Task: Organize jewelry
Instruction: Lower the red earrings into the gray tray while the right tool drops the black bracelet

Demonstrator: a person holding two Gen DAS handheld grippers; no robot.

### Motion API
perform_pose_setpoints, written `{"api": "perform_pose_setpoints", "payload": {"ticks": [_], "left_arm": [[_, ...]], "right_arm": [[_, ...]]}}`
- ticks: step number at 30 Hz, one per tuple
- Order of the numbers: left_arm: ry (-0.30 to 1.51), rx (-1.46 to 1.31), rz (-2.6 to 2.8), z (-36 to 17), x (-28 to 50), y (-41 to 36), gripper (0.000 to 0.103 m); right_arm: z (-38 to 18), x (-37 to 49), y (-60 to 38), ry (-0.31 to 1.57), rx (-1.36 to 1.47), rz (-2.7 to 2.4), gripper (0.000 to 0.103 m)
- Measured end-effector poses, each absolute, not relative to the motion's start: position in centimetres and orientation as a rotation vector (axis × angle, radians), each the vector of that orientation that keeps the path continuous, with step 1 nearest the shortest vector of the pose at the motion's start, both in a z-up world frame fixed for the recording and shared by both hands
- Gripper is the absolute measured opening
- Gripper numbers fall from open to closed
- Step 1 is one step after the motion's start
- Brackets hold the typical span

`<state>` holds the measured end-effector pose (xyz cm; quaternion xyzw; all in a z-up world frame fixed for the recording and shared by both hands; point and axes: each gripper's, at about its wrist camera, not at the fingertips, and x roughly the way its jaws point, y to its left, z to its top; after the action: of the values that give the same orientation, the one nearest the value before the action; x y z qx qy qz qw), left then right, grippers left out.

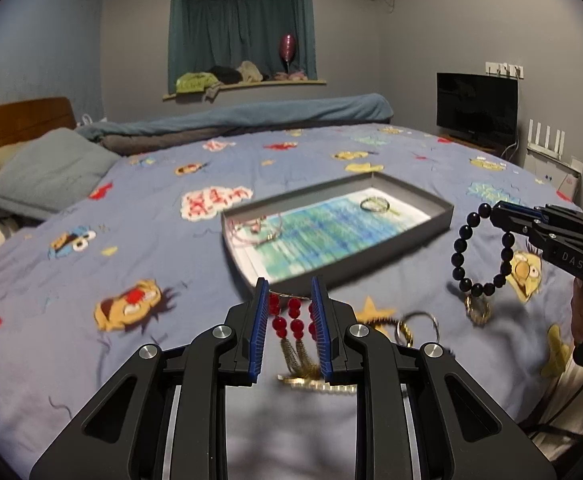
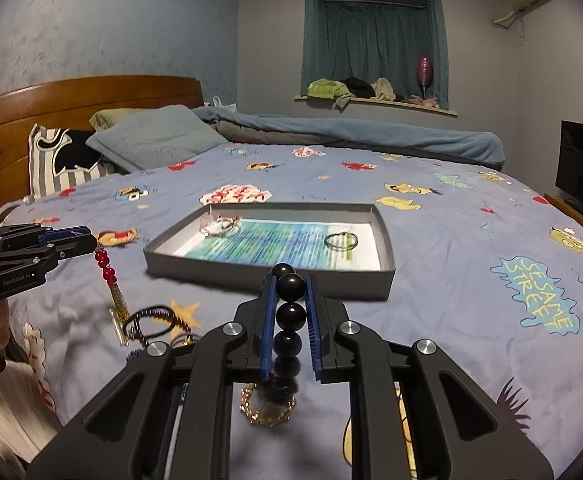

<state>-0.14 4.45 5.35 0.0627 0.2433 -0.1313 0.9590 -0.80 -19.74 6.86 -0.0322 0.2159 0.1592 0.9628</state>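
Observation:
My left gripper (image 1: 290, 286) is shut on a red bead earring (image 1: 287, 318) with gold tassels, held above the bedspread; it also shows in the right wrist view (image 2: 105, 270). My right gripper (image 2: 288, 280) is shut on a black bead bracelet (image 2: 289, 314), which hangs in a loop in the left wrist view (image 1: 481, 254). Both are held just in front of a grey tray (image 1: 411, 236) with a blue-green liner. The tray (image 2: 251, 270) holds a dark ring bracelet (image 2: 340, 240) and a pink and silver chain piece (image 2: 219, 224).
On the bedspread below the grippers lie a gold chain (image 2: 267, 410), a dark cord bracelet (image 2: 151, 322), a gold bar piece (image 2: 117, 326) and a silver bangle (image 1: 419, 326). Pillows (image 2: 151, 138) and a rolled blanket (image 2: 351, 134) lie at the far side. A TV (image 1: 477, 106) stands to the right.

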Motion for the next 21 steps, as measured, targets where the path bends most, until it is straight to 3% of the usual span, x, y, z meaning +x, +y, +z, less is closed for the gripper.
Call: {"api": "perform_pose_setpoints", "payload": {"ticks": [16, 21], "left_arm": [[0.381, 0.130, -0.299, 12.0, 5.2, 2.5, 0.023], [0.394, 0.122, -0.326, 11.7, 8.3, 0.6, 0.023]], "right_arm": [[12.4, 4.6, -19.8, 0.341, -0.032, 0.269, 0.014], [12.4, 8.0, -19.3, 0.361, 0.000, 0.263, 0.014]]}}
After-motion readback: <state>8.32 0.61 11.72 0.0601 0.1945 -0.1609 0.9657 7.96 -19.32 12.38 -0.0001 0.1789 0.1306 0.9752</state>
